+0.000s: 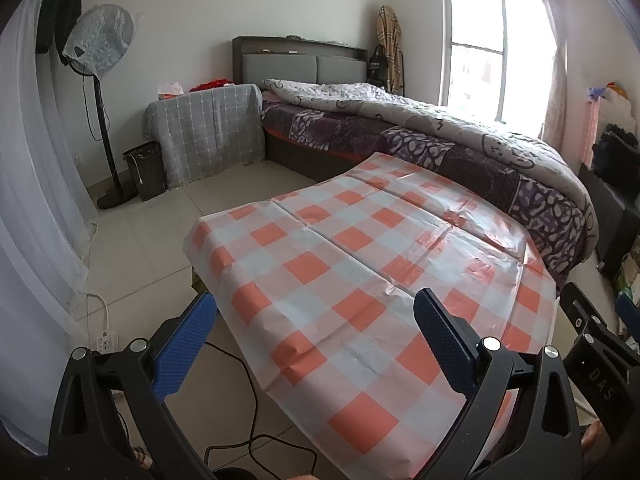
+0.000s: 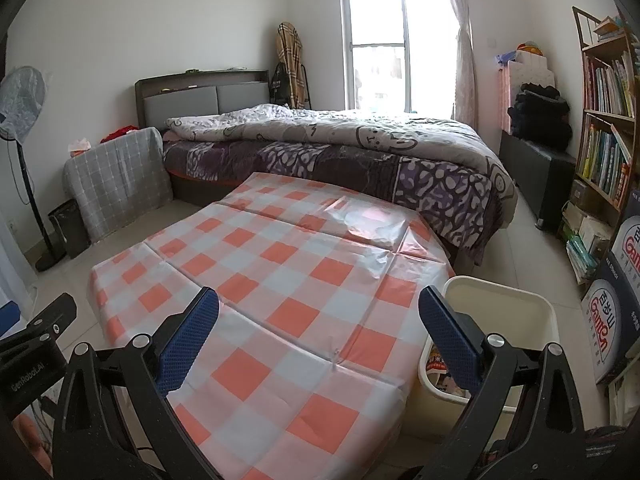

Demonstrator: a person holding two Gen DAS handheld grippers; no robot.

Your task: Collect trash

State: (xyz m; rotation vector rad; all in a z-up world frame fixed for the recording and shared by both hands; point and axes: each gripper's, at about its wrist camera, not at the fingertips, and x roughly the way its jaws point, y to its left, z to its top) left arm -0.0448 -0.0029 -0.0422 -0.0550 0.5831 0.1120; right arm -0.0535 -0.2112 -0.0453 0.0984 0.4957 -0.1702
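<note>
A table under an orange-and-white checked cloth (image 1: 360, 272) fills the middle of both views (image 2: 280, 280); I see nothing lying on it. A cream waste bin (image 2: 500, 312) stands at the table's right side, with some wrappers (image 2: 440, 372) inside. My left gripper (image 1: 316, 340) is open and empty above the table's near edge. My right gripper (image 2: 320, 336) is open and empty above the table's near right part, its right finger (image 2: 448, 336) in front of the bin.
A bed (image 1: 440, 136) with a patterned quilt lies beyond the table. A dark bin (image 1: 146, 170), a standing fan (image 1: 100, 80) and a covered side table (image 1: 208, 128) stand at the left. A bookshelf (image 2: 604, 120) and boxes (image 2: 616, 300) stand at the right. Cables (image 1: 256, 420) lie on the floor.
</note>
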